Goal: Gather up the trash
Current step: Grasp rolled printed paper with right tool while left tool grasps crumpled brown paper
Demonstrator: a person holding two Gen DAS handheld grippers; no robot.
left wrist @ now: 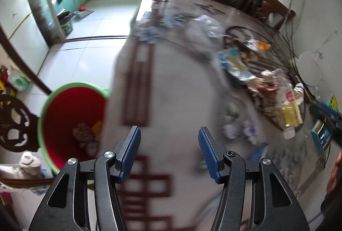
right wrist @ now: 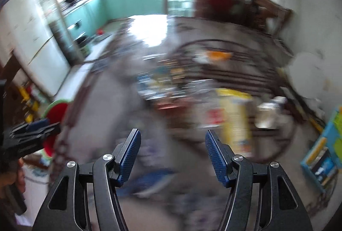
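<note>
Left wrist: ribbed blue jaws released above round red bin [left wrist: 70, 115]; right jaws likewise spread, empty.

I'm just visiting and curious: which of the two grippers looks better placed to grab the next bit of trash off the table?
Probably the left gripper. It is open over the table, with crumpled wrappers just right of its fingers and the red bin at its left. The right gripper is open too, but its view is blurred.

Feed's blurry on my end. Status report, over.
Left tool open, empty, above table. Right tool open, empty. Trash: crumpled wads, bottle on table. Red bin beside table edge, some trash inside. Nothing blocking.
</note>
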